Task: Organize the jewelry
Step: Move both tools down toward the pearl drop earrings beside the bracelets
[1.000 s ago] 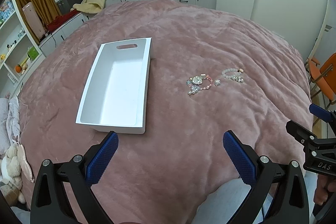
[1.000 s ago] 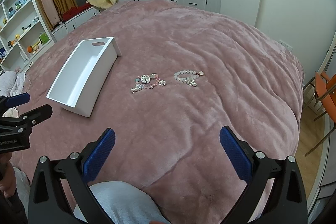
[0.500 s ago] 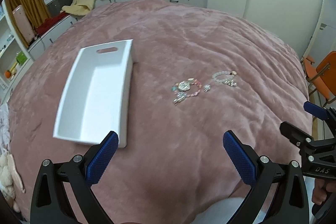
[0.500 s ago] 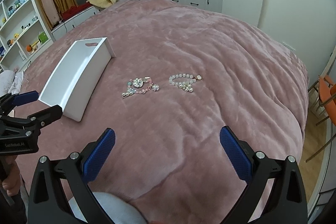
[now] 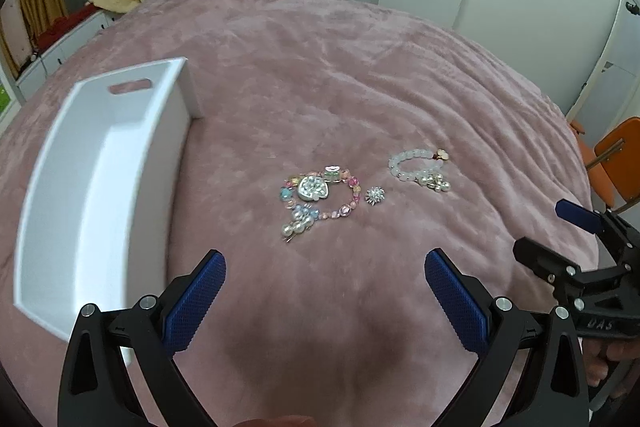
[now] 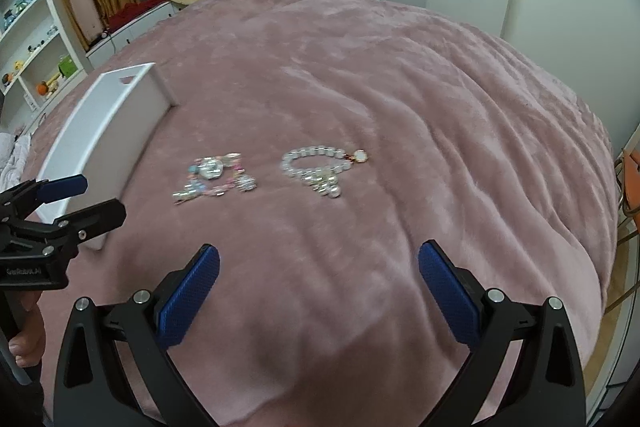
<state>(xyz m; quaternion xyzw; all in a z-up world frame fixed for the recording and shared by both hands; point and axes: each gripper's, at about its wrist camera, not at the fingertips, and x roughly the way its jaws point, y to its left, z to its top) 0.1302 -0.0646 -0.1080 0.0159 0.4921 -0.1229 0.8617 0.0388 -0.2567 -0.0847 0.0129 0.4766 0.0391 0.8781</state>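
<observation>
- Left gripper (image 5: pixel 325 267) and right gripper (image 6: pixel 318 261) are held wide apart, gripping nothing.
- Multicoloured beaded bracelet (image 5: pixel 318 197) is seen at twelve o'clock; white rectangular plastic tray (image 5: pixel 96 183) at ten.

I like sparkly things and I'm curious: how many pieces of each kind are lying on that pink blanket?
Beaded bracelets: 2, a pastel one and a white one
Small silver sparkly piece: 1
White box: 1
Total: 4

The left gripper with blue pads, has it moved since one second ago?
Yes. The left gripper has moved forward and right: the colourful beaded bracelet looks nearer and the white rectangular tray lies further left.
</observation>
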